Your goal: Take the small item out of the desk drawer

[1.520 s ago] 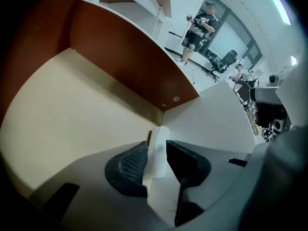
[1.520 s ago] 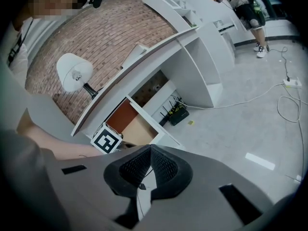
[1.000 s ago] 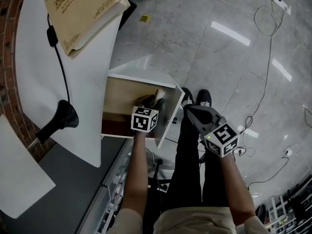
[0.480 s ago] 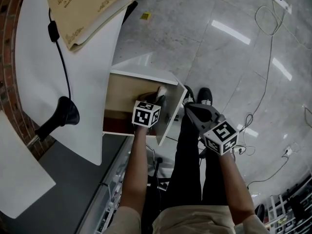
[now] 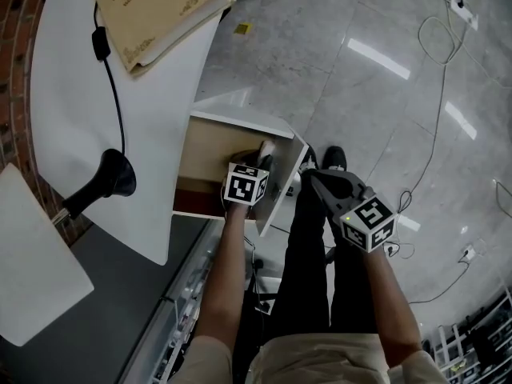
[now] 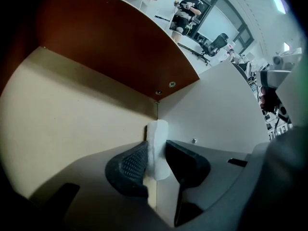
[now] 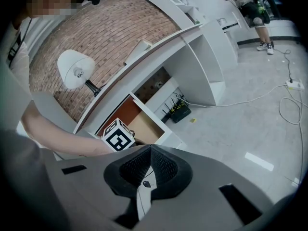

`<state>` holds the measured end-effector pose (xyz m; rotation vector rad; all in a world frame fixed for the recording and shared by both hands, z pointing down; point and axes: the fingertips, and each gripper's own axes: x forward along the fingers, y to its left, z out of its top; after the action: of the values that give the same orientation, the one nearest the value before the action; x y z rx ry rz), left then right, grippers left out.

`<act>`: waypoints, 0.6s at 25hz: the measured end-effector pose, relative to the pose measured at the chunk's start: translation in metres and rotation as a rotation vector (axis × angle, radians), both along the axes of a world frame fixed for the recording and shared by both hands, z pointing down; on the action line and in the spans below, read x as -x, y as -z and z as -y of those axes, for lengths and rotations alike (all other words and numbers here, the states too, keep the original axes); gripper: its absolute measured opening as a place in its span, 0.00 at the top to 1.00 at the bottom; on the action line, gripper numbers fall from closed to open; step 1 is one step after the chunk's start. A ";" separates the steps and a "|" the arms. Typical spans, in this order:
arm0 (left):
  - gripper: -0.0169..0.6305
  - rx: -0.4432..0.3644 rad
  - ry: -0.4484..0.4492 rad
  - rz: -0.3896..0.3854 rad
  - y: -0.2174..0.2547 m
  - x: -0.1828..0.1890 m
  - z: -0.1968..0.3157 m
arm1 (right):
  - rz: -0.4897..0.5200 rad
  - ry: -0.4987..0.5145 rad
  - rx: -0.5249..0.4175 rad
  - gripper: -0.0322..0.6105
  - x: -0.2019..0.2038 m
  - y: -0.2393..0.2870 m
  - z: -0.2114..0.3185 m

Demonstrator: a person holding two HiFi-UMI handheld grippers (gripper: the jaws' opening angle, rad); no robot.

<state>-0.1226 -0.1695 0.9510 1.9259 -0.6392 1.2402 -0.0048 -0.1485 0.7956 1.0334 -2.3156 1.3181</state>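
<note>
In a corner of the desk drawer point(image 5: 204, 146), the left gripper point(image 6: 155, 149) has just closed onto the small white item point(image 6: 157, 129), gripping it for lifting out. The right gripper point(image 7: 150, 160), jaws together and empty, waits outside the drawer.

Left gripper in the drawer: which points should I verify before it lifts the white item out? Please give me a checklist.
1. The small white item sits between the pads of the left gripper: ok; its jaws have just been closing on it.
2. Both pads press the item: ok.
3. The drawer stands open: ok.
4. The item is free of the drawer corner behind it: cannot tell.
5. The right gripper is shut, empty, outside the drawer: ok.
</note>
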 end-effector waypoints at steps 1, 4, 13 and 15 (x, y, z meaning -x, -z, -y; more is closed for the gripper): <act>0.78 0.004 -0.005 0.006 0.000 0.000 -0.001 | -0.007 0.011 0.000 0.91 -0.002 0.001 -0.002; 0.78 0.009 -0.004 0.008 0.002 0.000 0.001 | -0.033 0.049 0.000 0.91 -0.008 0.002 -0.006; 0.78 -0.050 0.070 0.004 0.025 0.007 0.009 | -0.059 0.076 -0.008 0.91 -0.015 0.010 -0.016; 0.78 -0.064 0.091 0.003 0.035 0.009 0.010 | -0.062 0.095 -0.016 0.91 -0.011 0.016 -0.018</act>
<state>-0.1319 -0.1794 0.9164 1.9253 -0.7685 1.1791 0.0063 -0.1307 0.7792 0.9437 -2.3026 1.2163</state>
